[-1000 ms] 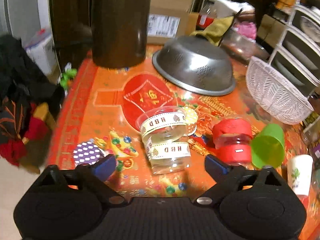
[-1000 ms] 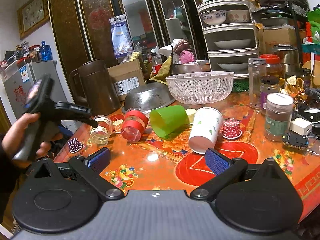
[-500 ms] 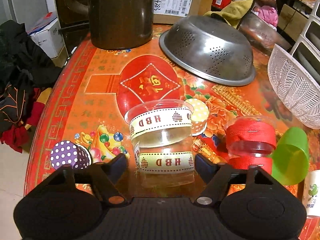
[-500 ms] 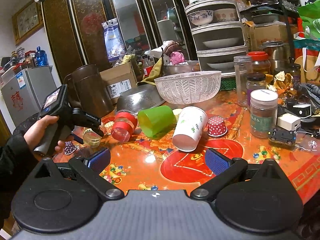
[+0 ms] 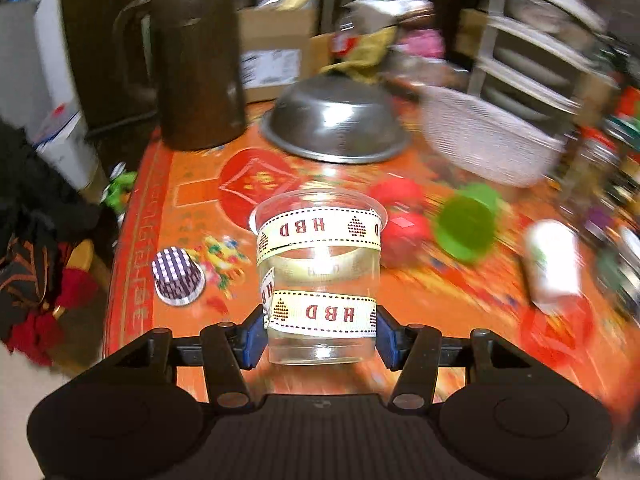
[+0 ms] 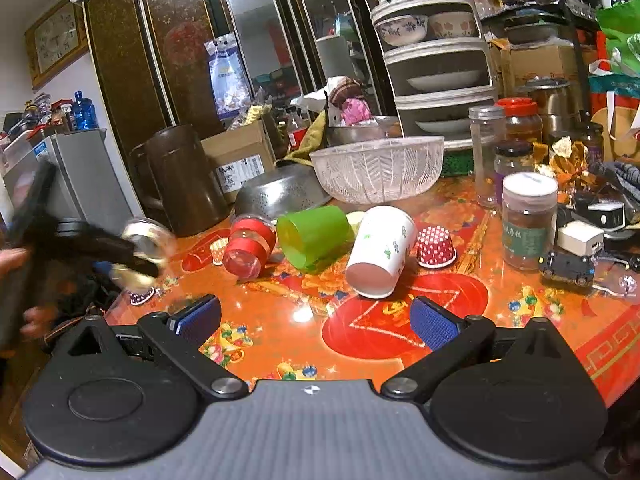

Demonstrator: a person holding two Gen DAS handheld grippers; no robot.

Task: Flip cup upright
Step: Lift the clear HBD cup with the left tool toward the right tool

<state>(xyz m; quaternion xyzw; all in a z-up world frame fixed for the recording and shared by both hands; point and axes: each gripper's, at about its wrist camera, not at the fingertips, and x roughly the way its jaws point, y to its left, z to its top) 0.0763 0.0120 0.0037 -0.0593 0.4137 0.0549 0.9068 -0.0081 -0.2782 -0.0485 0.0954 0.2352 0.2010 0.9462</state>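
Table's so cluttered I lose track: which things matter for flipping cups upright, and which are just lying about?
Job:
clear HBD cup, gripped by left gripper
tipped red-banded cup
green cup
white paper cup

Lying about:
brown jug
metal colander
white basket
jars

Left gripper (image 5: pixel 322 334): wearing black linkage arms, silver rivets, blue ribbed pads.
Right gripper (image 6: pixel 316 318): showing black round housings, grey ridged body, blue pads.

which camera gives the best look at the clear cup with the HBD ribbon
The left wrist view: the clear cup fills the centre, sharp, with the left gripper fingers pressed against its lower ribbon band. In the right wrist view it is a small motion-blurred smear at far left.
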